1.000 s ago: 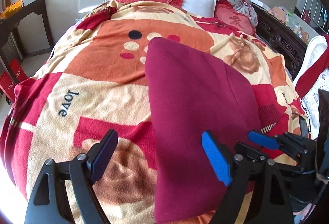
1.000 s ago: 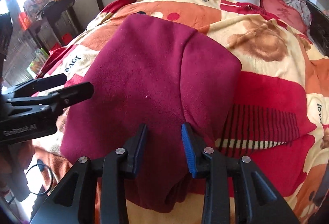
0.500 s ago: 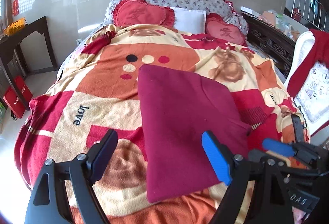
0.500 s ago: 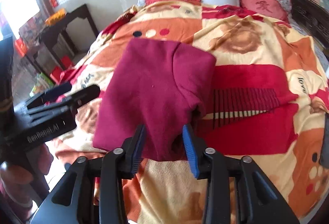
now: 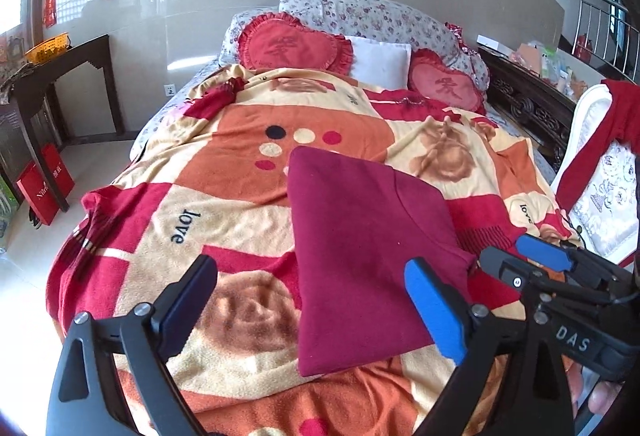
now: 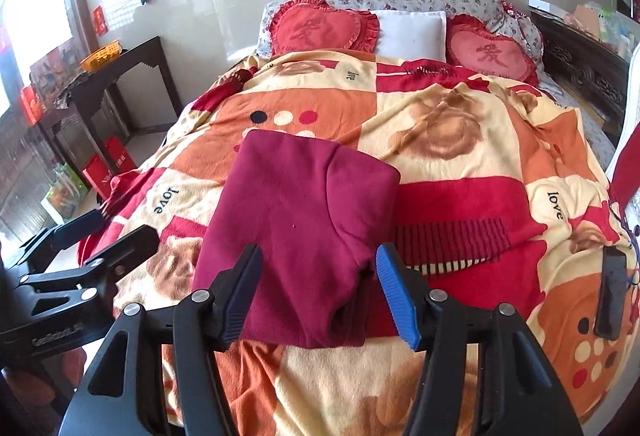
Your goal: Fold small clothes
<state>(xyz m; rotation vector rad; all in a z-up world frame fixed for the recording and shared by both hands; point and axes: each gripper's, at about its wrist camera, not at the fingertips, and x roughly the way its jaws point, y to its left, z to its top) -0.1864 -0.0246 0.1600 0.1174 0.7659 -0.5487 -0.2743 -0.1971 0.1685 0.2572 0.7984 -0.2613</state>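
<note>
A bed spread with an orange, cream and red patterned fleece blanket (image 5: 224, 195) fills the room below heart-shaped red cushions (image 6: 320, 25); at its near end lies the folded maroon knit garment (image 6: 296, 228), a flat, layered rectangle; it looks soft, light and limp, best pinched at a corner or doubled edge; the left gripper (image 5: 312, 300) stands spread wide, empty; the right gripper (image 6: 318, 292), jaws just opening, hovers clear above the cloth's near hem.

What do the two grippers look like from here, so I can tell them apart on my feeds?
Both are black plastic frames with silver screws. On each, one pad is blue and ribbed, the other dark. The left gripper carries white lettering "GenRobot.AI" on its side, read in the right wrist view. The right gripper shows "DAS" in the left wrist view. No sleeves are visible.
</note>
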